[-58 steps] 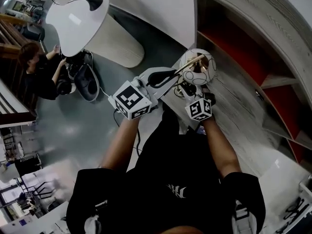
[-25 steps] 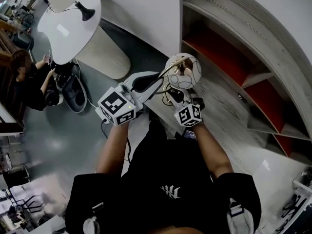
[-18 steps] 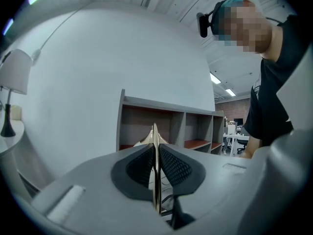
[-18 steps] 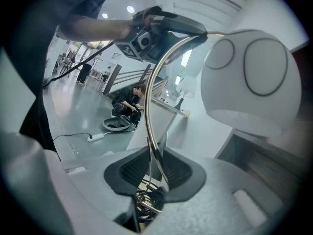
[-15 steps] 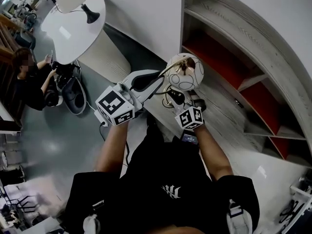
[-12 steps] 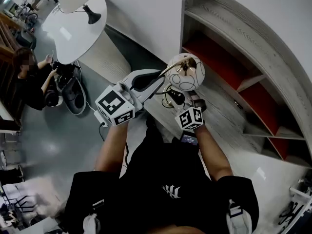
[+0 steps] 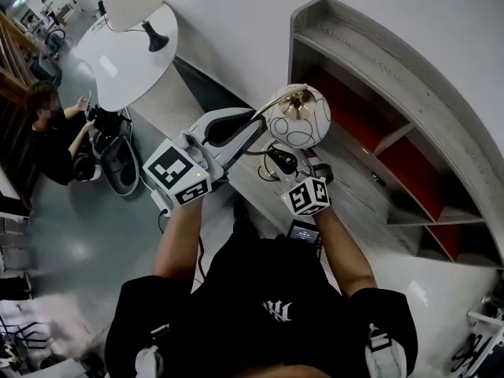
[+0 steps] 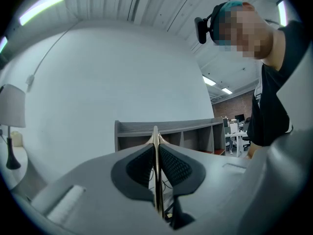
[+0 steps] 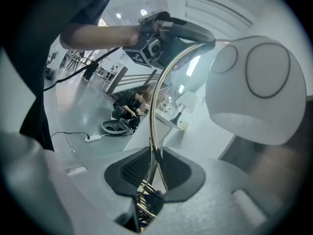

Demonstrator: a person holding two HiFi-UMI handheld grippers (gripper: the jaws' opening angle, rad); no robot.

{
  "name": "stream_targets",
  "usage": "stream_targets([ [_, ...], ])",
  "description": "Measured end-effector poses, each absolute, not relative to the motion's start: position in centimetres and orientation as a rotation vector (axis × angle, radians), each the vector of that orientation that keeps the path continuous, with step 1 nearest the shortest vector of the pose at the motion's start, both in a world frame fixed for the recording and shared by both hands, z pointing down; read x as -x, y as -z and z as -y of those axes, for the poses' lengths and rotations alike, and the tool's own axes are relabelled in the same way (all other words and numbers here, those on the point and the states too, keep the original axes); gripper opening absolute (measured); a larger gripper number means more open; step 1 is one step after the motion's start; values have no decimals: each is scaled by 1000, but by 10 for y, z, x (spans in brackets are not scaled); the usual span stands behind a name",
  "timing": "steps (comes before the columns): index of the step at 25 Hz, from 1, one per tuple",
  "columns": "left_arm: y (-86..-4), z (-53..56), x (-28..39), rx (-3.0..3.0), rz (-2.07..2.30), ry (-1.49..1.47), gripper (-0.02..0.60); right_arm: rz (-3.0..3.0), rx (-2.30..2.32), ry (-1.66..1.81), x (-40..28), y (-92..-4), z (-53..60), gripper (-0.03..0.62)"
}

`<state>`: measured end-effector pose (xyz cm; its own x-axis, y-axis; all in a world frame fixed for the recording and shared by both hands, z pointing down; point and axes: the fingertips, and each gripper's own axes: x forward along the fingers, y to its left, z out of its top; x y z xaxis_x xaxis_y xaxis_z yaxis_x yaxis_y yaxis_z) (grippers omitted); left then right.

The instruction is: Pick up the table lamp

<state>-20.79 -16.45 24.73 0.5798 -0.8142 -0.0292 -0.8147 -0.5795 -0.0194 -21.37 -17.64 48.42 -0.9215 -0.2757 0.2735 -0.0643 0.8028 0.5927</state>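
The table lamp has a white globe shade (image 7: 298, 116) with black rings, a curved brass rod and a brass base (image 7: 272, 166). My left gripper (image 7: 253, 126) is shut on the top of the arched brass rod (image 8: 155, 175), which runs straight between its pads. My right gripper (image 7: 302, 166) holds the lower stem (image 9: 153, 146). Its jaws have just been closing and the pads press on the stem. In the right gripper view the globe shade (image 9: 259, 87) hangs at upper right and the left gripper (image 9: 188, 33) clamps the arch above.
A grey curved shelf unit (image 7: 370, 61) with red inner panels stands to the right, with a pale wood-grain surface (image 7: 354, 195) below the lamp. A white round table (image 7: 118, 50) carrying another lamp (image 7: 146, 10) is at upper left. A seated person (image 7: 47, 132) and a floor cable lie left.
Both grippers and the lamp have risen together toward the head camera. The shelf unit and white table have shifted in the view as the head turned.
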Motion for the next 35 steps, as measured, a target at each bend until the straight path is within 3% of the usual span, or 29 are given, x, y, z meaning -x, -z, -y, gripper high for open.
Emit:
stream_targets([
  [25,-100,146,207,2552,-1333,-105,37,2646,-274,994,199,-336,156,71],
  [35,-80,138,206,2491,-1288,-159,37,2658,-282,1061,199,-315,152,69],
])
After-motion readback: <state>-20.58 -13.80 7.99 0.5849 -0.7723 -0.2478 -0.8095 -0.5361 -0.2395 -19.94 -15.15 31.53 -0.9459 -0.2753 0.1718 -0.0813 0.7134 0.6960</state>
